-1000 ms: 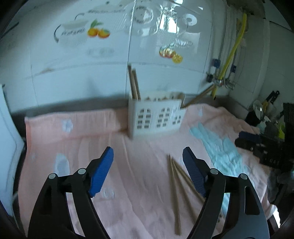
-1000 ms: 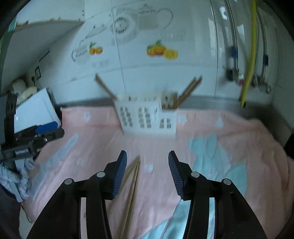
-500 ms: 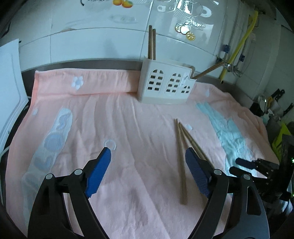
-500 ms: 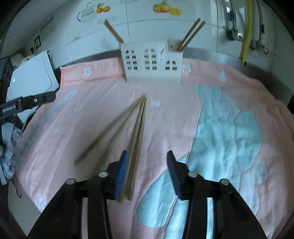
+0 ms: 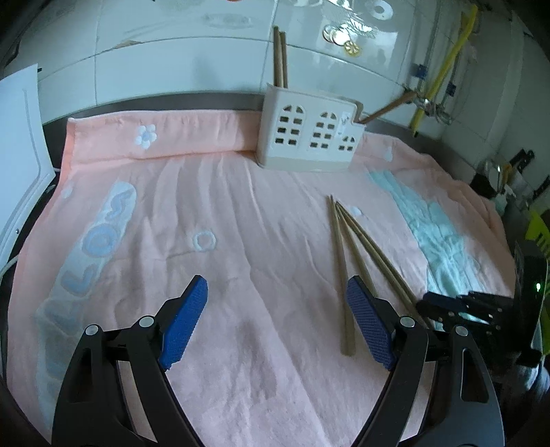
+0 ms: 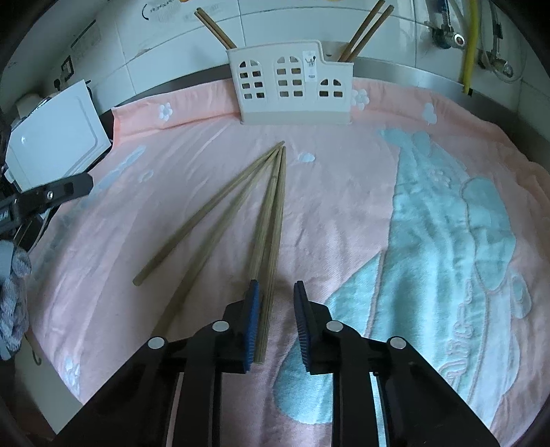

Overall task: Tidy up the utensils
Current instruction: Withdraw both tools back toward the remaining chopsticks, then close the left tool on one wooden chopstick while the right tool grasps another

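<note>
Several wooden chopsticks (image 6: 206,213) lie fanned out on a pink towel (image 6: 343,206). My right gripper (image 6: 276,302) is low over their near ends and its jaws are closing. A pair of chopsticks (image 6: 271,223) lies between them against the left pad, and the right pad stands apart. My left gripper (image 5: 276,309) hangs wide open over bare towel with nothing between its fingers; the chopsticks (image 5: 343,261) lie just to its right. A white house-shaped holder (image 6: 292,86) (image 5: 309,137) stands at the back, with chopsticks (image 6: 364,31) in both end compartments.
A white flat appliance (image 6: 55,137) sits left of the towel. A tiled wall and a steel ledge run behind the holder, with a yellow pipe (image 6: 471,44) and taps at the back right. Dark kitchen items (image 5: 515,165) crowd the right edge.
Both grippers have sunk toward the towel and tipped downward. The right jaws have narrowed around the near ends of a pair of chopsticks. The left jaws stay wide.
</note>
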Action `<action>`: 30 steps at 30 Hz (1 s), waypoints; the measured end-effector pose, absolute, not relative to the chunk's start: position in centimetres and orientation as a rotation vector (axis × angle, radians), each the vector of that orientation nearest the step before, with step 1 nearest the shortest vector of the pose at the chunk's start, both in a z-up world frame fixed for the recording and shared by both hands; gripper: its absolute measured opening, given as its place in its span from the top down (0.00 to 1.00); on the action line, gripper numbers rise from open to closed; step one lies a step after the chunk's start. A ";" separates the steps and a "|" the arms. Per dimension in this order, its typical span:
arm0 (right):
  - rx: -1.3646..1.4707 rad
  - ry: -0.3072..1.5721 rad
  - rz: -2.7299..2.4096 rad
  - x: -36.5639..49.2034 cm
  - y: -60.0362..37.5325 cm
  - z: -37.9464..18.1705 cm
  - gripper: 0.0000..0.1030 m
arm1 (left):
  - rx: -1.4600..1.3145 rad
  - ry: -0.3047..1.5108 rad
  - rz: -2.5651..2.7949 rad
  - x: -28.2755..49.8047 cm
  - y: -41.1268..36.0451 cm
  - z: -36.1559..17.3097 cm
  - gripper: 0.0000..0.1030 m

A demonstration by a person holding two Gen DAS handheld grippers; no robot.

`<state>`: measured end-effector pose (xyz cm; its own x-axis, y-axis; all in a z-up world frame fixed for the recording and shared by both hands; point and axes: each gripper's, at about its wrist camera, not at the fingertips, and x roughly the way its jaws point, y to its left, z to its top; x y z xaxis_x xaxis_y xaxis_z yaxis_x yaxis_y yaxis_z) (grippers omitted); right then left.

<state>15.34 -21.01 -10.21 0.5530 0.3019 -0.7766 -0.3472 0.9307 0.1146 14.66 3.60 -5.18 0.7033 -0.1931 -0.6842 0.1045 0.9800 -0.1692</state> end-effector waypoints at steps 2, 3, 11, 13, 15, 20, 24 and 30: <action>-0.053 0.911 0.383 15.4 -21.0 -10.4 0.84 | -0.114 0.782 -0.167 14.5 3.4 -5.6 0.20; -0.054 0.911 0.382 15.3 -20.9 -10.4 0.85 | -0.114 0.785 -0.167 14.5 3.3 -5.7 0.20; -0.098 0.899 0.364 15.2 -20.2 -10.6 0.92 | -0.113 0.815 -0.197 14.3 2.4 -6.9 0.25; -0.098 0.898 0.357 15.3 -20.3 -10.6 0.93 | -0.112 0.826 -0.217 14.2 1.8 -7.1 0.31; -0.086 0.900 0.357 15.3 -20.5 -10.6 0.93 | -0.103 0.835 -0.236 14.3 1.2 -7.4 0.36; -0.063 0.904 0.350 15.3 -21.0 -10.5 0.94 | -0.078 0.860 -0.292 14.4 -0.7 -8.2 0.45; -0.050 0.908 0.348 15.2 -21.4 -10.4 0.94 | -0.067 0.871 -0.325 14.7 -1.8 -8.6 0.55; -0.041 0.906 0.344 15.0 -21.9 -10.4 0.94 | -0.058 0.902 -0.352 15.8 -3.2 -9.8 0.70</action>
